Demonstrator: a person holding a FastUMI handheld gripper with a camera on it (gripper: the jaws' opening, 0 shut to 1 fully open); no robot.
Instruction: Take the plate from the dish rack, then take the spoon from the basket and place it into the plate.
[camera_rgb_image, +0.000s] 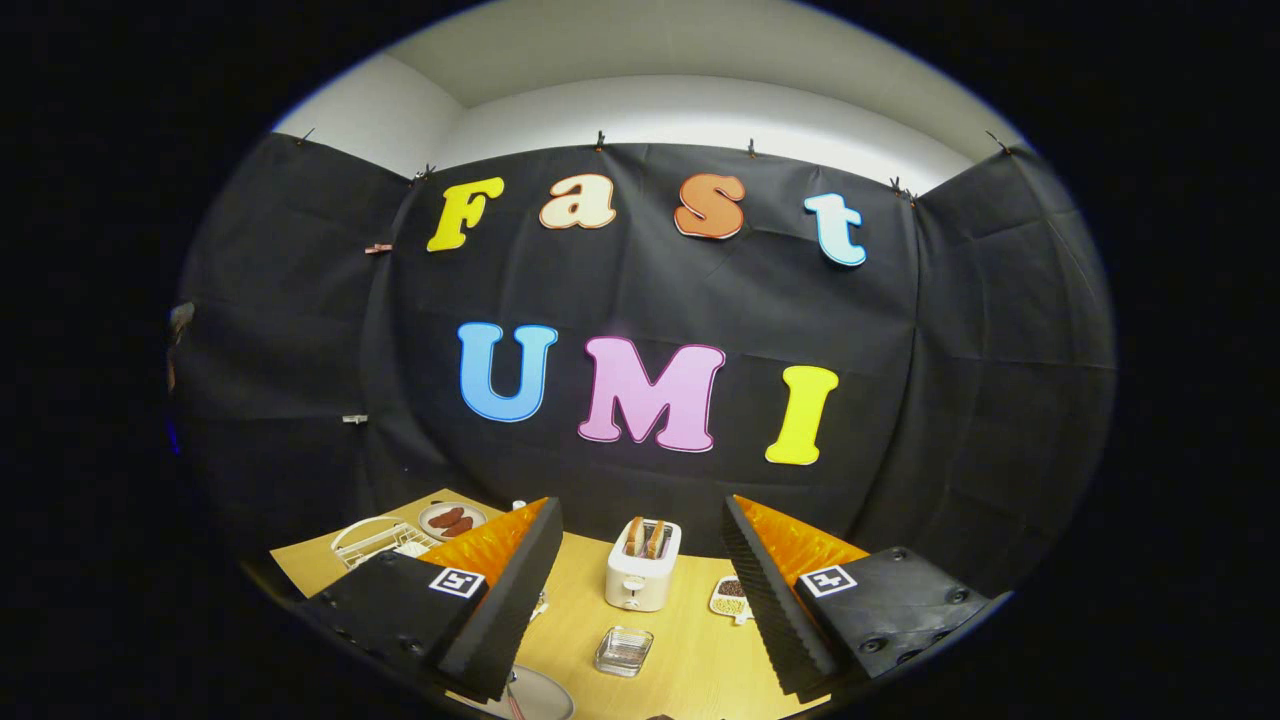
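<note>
Plate (540, 692) is seen flat on the wooden table (690, 650), partly hidden under one finger of the gripper (640, 600), whose fingers are spread wide with nothing between them; a toaster (642, 565) and glass dish (623, 651) are framed just ahead, a wire rack (375, 540) off to one side
</note>
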